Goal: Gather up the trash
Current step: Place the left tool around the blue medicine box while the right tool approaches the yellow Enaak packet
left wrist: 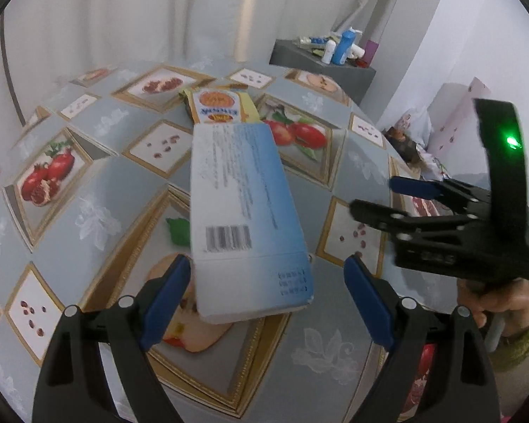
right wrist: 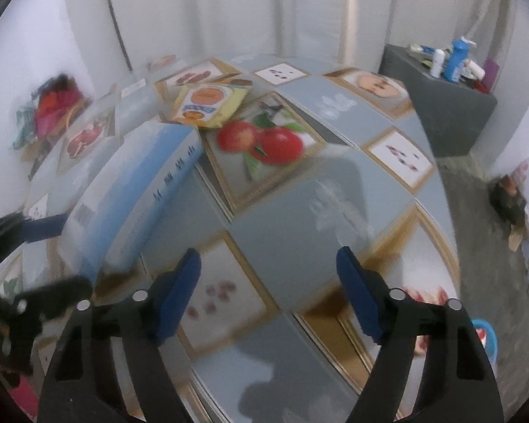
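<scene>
Fingers of the left gripper (left wrist: 264, 289) straddle the near end of the blue box (left wrist: 245, 208) on the tabletop (left wrist: 335, 345), spread and barely touching it; closing off-centre could skew it, while the right gripper (right wrist: 268, 292) hangs spread, empty.

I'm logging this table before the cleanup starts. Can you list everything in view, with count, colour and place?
Carton: one, pale blue and white with a barcode, lying flat mid-table, between the left gripper's open fingers, pads not pressing.
Packet: one, yellow with orange print, flat on the table just beyond the carton's far end.
Tablecloth: one, grey-blue with gold-framed fruit pictures, covering the table.
Grey stand: one, beyond the table's far right corner.
Bottles: several, blue and white, on top of the stand.
Curtains: white, behind the table.
Left gripper: black with blue pads, open.
Right gripper: black with blue pads, open over bare cloth.
Hand: one, holding the right gripper's handle.
</scene>
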{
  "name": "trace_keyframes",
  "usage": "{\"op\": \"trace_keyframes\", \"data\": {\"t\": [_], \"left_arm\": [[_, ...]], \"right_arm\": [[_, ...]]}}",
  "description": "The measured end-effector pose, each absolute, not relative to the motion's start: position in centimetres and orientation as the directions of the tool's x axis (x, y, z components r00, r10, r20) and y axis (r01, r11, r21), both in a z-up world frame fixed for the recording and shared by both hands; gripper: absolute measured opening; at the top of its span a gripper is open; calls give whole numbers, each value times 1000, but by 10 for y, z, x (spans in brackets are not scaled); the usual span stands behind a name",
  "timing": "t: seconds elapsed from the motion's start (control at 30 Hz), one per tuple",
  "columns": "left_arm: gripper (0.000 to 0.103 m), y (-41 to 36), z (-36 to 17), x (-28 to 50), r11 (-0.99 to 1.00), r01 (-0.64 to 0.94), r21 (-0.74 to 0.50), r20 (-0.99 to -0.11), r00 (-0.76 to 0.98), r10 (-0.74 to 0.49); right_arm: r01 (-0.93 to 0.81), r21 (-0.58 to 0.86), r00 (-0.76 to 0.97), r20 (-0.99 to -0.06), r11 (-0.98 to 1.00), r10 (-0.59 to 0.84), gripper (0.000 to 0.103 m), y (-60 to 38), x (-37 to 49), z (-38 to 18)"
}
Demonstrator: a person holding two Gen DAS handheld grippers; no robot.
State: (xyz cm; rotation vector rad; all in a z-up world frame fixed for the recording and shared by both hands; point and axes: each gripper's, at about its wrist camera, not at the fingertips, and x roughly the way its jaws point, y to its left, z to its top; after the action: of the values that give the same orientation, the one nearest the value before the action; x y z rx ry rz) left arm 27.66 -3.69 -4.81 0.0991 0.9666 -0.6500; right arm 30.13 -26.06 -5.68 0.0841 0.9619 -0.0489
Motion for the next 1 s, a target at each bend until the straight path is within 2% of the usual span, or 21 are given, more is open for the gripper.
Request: {"op": "trace_keyframes", "data": {"t": [0.17, 0.23, 0.43, 0.7, 1.0], "left_arm": [[87, -37, -44, 290, 828, 531, -179, -783, 433, -446], [87, -39, -44, 298, 835, 520, -178, -780, 442, -442], [86, -39, -49, 318, 857, 487, -171, -782, 462, -419], [79, -28, -53, 318, 861, 485, -150, -789, 466, -400], [78, 1, -54, 317, 885, 449, -121, -791, 496, -359]], "right_arm": [[49, 27, 555, -832, 998, -4, 66, -246, 326, -60], [37, 44, 539, -842, 998, 17, 59, -241, 335, -65], [4, 90, 538, -839, 996, 74, 46, -233, 351, -64], [-63, 102, 533, -838, 993, 120, 41, -215, 357, -61], [-125, 177, 510, -832, 976, 216, 36, -194, 368, -60]]}}
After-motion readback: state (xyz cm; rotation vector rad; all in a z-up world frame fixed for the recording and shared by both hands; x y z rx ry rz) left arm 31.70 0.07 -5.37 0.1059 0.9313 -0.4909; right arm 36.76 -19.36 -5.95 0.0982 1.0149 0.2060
